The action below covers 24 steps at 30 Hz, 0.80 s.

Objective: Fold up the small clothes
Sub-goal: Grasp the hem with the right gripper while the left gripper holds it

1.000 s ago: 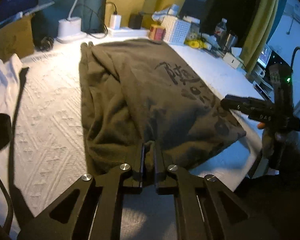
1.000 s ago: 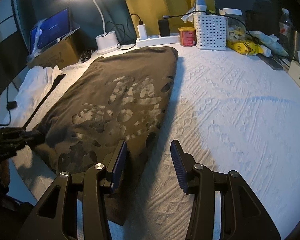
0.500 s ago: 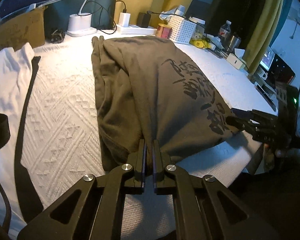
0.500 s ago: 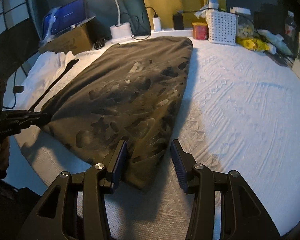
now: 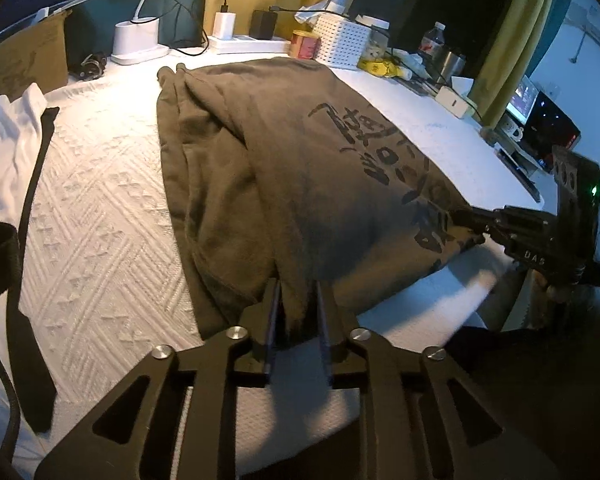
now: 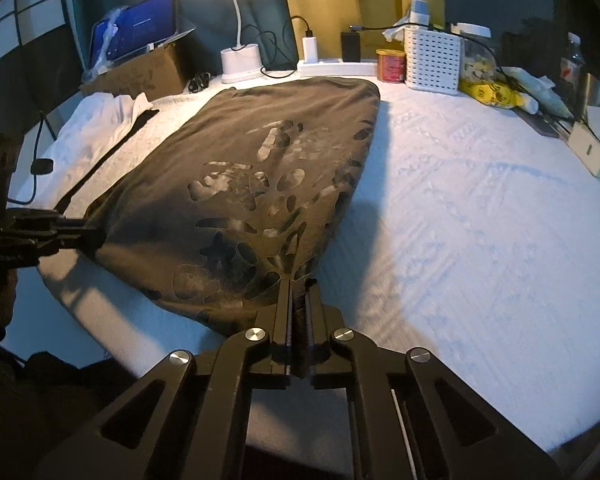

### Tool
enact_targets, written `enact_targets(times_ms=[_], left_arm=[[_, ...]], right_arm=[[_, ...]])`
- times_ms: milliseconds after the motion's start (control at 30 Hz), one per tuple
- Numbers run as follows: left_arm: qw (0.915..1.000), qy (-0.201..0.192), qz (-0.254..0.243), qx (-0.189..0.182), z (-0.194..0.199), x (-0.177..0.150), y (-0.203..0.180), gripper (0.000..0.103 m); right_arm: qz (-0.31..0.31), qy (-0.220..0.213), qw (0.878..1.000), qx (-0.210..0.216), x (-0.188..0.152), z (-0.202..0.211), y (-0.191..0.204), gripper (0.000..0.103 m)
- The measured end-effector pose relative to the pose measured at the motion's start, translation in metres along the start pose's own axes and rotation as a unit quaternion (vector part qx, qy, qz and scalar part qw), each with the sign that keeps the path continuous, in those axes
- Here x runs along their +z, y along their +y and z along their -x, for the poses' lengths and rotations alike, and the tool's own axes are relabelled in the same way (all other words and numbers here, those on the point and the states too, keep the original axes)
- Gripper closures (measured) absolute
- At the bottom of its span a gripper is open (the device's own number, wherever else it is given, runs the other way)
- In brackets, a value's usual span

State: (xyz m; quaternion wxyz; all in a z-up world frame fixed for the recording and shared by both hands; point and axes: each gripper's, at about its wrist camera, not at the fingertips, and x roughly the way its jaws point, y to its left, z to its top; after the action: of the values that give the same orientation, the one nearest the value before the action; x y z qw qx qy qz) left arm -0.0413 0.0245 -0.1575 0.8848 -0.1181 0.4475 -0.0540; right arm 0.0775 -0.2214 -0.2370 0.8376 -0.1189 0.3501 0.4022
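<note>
Both grippers were matte black, with flat cut-out arms joined by round silver screws. The right gripper (image 5: 466,218) bore white lettering and a green light; the left gripper (image 5: 296,300) had blue-edged pads.

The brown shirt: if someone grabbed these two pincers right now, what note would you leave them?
Left gripper: jaws have just been opening, with the near edge of the brown shirt loose between them.
Right gripper: just closed, shut on that edge's other corner.
The shirt lies on the white cover, already folded into a long strip.
Left to do: probably regrip on the left, then fold it end to end.
</note>
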Motion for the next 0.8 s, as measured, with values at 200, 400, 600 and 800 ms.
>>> enact_targets(times_ms=[200,400,600,800], left_arm=[[0.9999,0.002,-0.007,-0.011,0.001,0.002,-0.010,0.062],[0.9993,0.020,-0.021,-0.024,-0.010,0.003,-0.022,0.062],[0.9995,0.019,-0.021,-0.013,-0.011,0.009,-0.024,0.062],[0.9978,0.050,-0.041,0.012,-0.016,0.009,-0.031,0.062]], right_arm=[[-0.005,0.002,1.000,-0.010,-0.011,0.012,-0.005,0.098],[-0.010,0.007,1.000,-0.023,-0.017,0.019,-0.016,0.098],[-0.016,0.016,0.999,-0.035,-0.019,0.022,-0.023,0.098],[-0.028,0.019,0.999,-0.033,-0.023,0.021,-0.026,0.098]])
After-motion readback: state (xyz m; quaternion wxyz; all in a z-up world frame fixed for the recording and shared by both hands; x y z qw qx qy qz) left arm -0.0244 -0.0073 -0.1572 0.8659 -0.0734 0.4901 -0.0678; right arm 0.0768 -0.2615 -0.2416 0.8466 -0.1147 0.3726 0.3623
